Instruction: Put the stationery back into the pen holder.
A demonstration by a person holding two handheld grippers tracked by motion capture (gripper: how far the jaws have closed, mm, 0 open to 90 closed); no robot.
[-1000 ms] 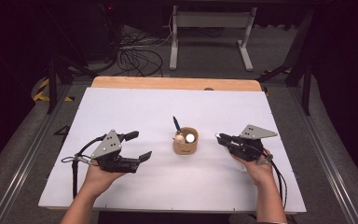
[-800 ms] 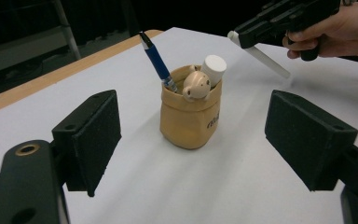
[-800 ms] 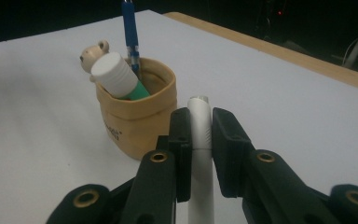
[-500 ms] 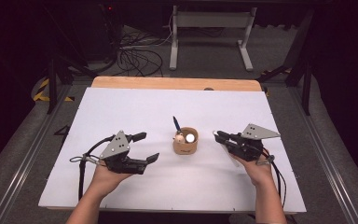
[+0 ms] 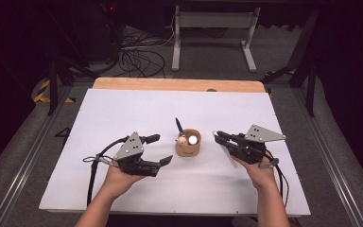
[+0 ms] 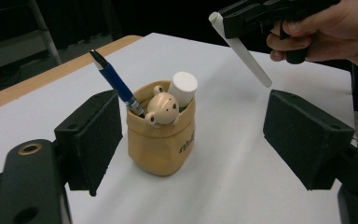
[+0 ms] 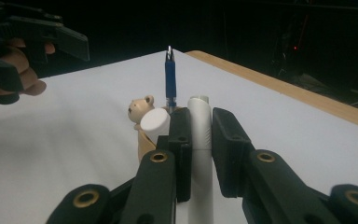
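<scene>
a white-covered table (image 5: 123, 118) with a bare wooden strip along its far edge is seen from above, on a dark floor with cables and a metal stand behind it. near the middle of the table stands a small tan, soft-looking pen holder (image 5: 188, 144) with a little bear head on its rim (image 6: 161, 108). a blue pen (image 6: 116, 84) leans out of the holder, and a short white cylinder (image 6: 182, 86) stands inside it beside the bear.

the person's left hand (image 5: 116, 178) comes in from the bottom edge and holds the left gripper (image 5: 158, 150), a black two-jaw tool with a grey three-cornered plate on top. it sits just to the left of the holder, pointing toward it. its jaws are spread wide apart and grip nothing; in the left gripper view the holder stands between the two black foam pads without touching either.

the person's right hand (image 5: 260, 172) holds the right gripper (image 5: 217, 137) just to the right of the holder, above the table. its jaws are clamped on a slim white marker-like stick (image 7: 199, 154), which runs lengthwise between them. in the left gripper view the stick (image 6: 240, 48) slants downward out of the right gripper, clear of the holder and the table.
</scene>
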